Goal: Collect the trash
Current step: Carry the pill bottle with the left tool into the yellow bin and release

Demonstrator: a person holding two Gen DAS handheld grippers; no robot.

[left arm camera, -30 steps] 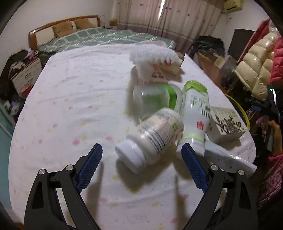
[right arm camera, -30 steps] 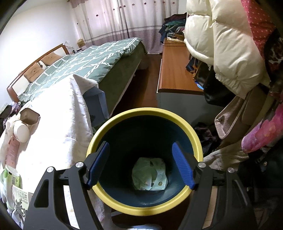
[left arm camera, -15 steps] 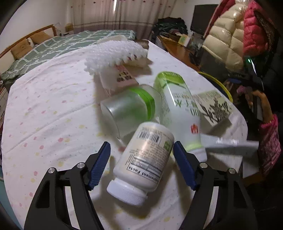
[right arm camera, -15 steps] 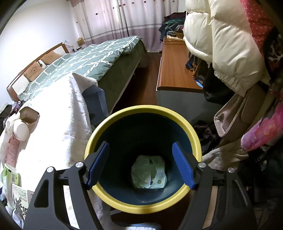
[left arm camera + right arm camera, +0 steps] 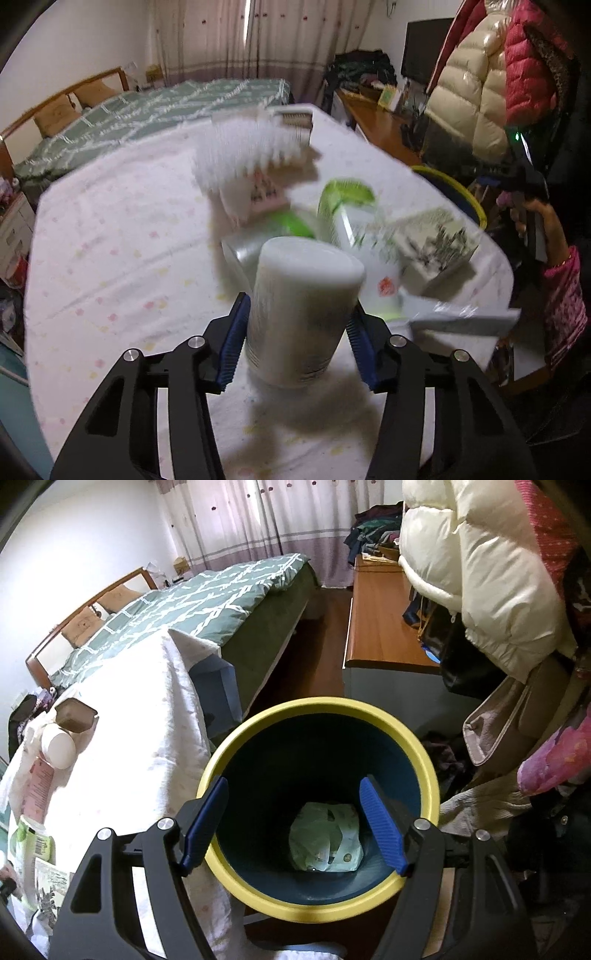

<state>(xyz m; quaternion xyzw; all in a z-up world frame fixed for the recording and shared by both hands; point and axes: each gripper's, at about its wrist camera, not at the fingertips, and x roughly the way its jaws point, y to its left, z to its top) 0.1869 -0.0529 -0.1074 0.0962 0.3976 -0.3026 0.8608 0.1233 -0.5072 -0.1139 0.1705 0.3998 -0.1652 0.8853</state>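
Note:
My left gripper (image 5: 298, 317) is shut on a white pill bottle (image 5: 303, 291), with both blue pads pressed against its sides. The bottle hangs base-forward, just above the white dotted tablecloth (image 5: 110, 258); the picture is blurred by motion. Behind it lie a clear jar with a green band (image 5: 240, 254), a green-and-white bottle (image 5: 347, 210), a leaf-print box (image 5: 432, 243) and a silver wrapper (image 5: 461, 321). My right gripper (image 5: 293, 790) stands open above the yellow-rimmed blue bin (image 5: 424, 753), nothing between its fingers. A pale green crumpled bag (image 5: 325, 842) lies in the bin.
A white bristly foam piece (image 5: 243, 155) and a pink-labelled packet (image 5: 262, 195) sit farther back on the table. The bin (image 5: 461, 192) stands off the table's right edge, beside a sleeved hand (image 5: 546, 229). A bed, a wooden bench (image 5: 384, 627) and hanging coats surround it.
The left gripper's jaws closed on the white pill bottle and raised it off the cloth, rolling as it rose. The right gripper stayed open over the bin.

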